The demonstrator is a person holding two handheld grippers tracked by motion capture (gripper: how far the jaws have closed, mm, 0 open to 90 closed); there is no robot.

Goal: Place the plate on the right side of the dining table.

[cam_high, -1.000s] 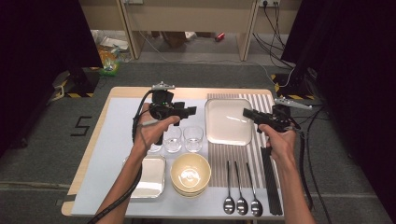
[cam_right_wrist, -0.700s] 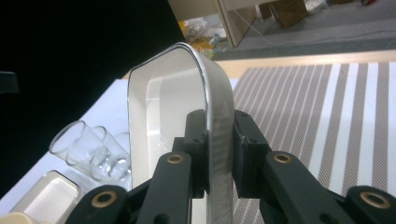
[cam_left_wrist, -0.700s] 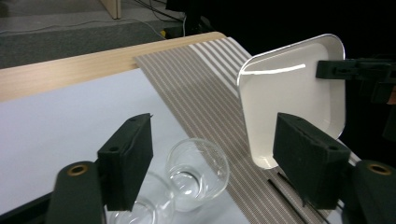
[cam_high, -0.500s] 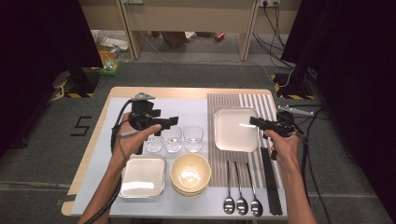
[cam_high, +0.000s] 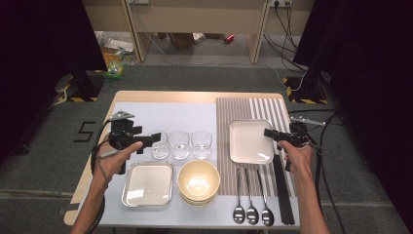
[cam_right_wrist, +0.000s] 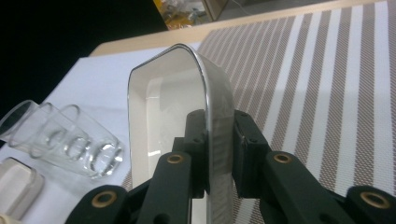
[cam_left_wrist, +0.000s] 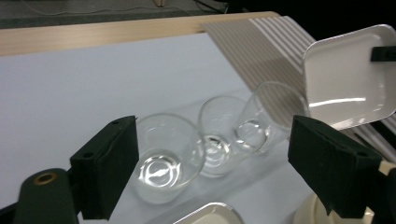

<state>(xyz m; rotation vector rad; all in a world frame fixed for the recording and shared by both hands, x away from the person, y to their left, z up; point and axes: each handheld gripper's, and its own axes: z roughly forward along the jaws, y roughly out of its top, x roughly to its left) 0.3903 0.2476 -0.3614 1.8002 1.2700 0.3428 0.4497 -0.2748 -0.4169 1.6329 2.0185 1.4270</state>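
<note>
My right claw (cam_high: 271, 133) is clamped on the right rim of the square white plate (cam_high: 250, 141), which sits over the brown striped placemat (cam_high: 272, 107) at the right of the worktop (cam_high: 160, 96). My left claw (cam_high: 152, 141) stands wide apart, just beside the first of three clear glass tumblers (cam_high: 180, 145) lined up in a row between my two claws. Nearer me lie one more square white plate (cam_high: 147, 184) and a stack of cream round bowls (cam_high: 197, 182). Three steel spoons (cam_high: 252, 204) lie below the held plate, with black chopsticks (cam_high: 282, 190) beside them.
</note>
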